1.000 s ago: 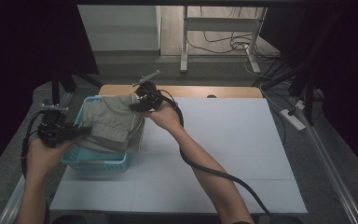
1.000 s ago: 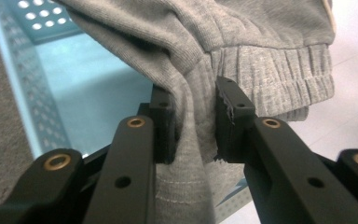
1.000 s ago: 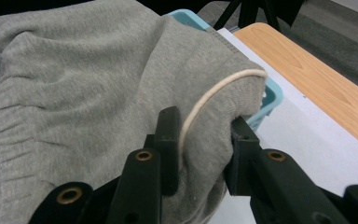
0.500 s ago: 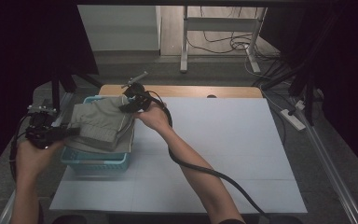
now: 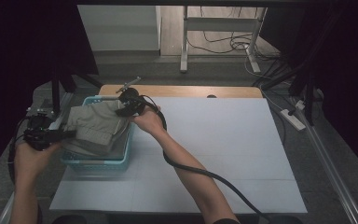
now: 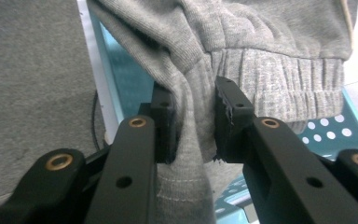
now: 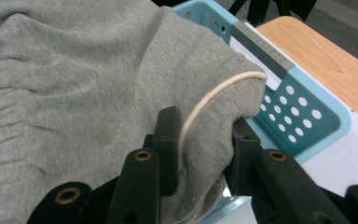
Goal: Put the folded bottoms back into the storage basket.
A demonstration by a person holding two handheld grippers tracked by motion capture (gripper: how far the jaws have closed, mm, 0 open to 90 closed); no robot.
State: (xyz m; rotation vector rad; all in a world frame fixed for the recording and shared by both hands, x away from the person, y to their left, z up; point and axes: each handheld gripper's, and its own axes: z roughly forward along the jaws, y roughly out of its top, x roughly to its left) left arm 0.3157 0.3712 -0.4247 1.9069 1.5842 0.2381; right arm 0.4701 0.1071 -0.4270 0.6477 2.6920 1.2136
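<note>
Drawstring (image 7: 214, 95) beside right claw (image 7: 205, 135)

From my remote station I see a white work surface (image 5: 223, 154) laid over a wooden tabletop (image 5: 186, 90), whose bare strip runs along the far edge. Grey carpet (image 5: 121, 65) covers the floor around the table. Beyond it stands a white metal frame (image 5: 216, 28) on a lighter floor section, with loose black cables (image 5: 233, 44) coiled near its base. A white power strip (image 5: 294, 119) lies on the floor to the right. Dark curtains (image 5: 28, 42) enclose both sides, so I note dim, uneven lighting
</note>
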